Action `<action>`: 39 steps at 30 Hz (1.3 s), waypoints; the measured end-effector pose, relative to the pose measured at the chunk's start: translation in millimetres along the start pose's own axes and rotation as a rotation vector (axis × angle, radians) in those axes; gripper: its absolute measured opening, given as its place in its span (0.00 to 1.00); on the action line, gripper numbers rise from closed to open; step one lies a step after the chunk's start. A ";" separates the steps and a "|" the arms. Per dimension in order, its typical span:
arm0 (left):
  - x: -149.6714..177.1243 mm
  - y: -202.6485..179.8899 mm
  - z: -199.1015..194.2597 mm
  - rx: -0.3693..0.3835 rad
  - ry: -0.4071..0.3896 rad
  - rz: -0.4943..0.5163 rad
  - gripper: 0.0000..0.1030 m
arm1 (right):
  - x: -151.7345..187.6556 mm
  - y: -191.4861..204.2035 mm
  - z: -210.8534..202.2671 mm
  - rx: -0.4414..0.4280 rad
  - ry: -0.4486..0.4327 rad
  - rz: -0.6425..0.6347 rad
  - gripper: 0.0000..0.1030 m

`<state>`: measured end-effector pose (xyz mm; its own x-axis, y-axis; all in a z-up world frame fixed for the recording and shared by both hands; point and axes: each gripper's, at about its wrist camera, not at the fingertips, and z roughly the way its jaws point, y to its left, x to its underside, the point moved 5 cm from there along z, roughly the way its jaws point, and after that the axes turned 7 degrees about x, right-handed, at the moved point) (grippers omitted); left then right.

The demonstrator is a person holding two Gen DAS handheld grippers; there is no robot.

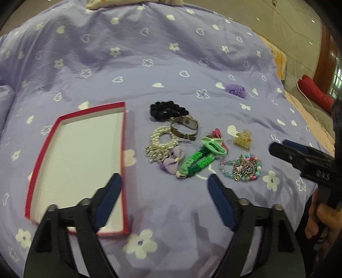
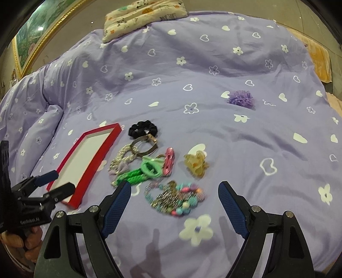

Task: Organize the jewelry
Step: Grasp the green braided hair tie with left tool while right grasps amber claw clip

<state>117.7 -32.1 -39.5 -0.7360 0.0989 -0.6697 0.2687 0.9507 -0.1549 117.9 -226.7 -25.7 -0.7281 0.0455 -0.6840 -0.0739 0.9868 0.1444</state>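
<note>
A red-rimmed white tray (image 1: 42,154) lies empty on the purple bedspread, also in the right wrist view (image 2: 89,173). Right of it sits a cluster: black scrunchie (image 1: 166,111), watch (image 1: 188,126), pearl bracelet (image 1: 162,139), purple bow (image 1: 173,162), green braided band (image 1: 198,162), pink clip (image 1: 218,136), amber claw clip (image 1: 243,139), colourful bead bracelet (image 1: 241,169) (image 2: 177,198). My left gripper (image 1: 164,181) is open, just short of the cluster, beside the tray. My right gripper (image 2: 175,190) is open, straddling the bead bracelet from above.
A purple flower scrunchie (image 2: 241,98) lies apart at the back right. A patterned pillow (image 2: 145,15) sits at the bed's far end. The bed edge drops off at right to an orange mat (image 2: 320,59) on the floor.
</note>
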 end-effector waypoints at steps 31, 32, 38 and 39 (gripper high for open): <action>-10.8 -33.8 86.3 0.221 0.173 0.139 0.17 | -19.9 -24.0 83.1 -0.022 0.117 0.070 0.30; -11.0 -32.2 81.2 0.235 0.170 0.125 0.17 | -20.4 -23.1 79.9 -0.026 0.110 0.070 0.30; -1.8 -13.7 63.2 0.481 0.210 -0.124 0.17 | -19.0 -11.9 59.1 -0.064 0.088 0.065 0.29; 0.3 -12.6 62.6 0.506 0.217 -0.149 0.17 | -18.2 -9.1 57.7 -0.066 0.089 0.060 0.29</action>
<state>152.9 -62.5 -83.2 -0.8852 0.0839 -0.4575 0.3772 0.7052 -0.6004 171.1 -227.5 -55.8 -0.7901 0.0876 -0.6066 -0.0707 0.9701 0.2322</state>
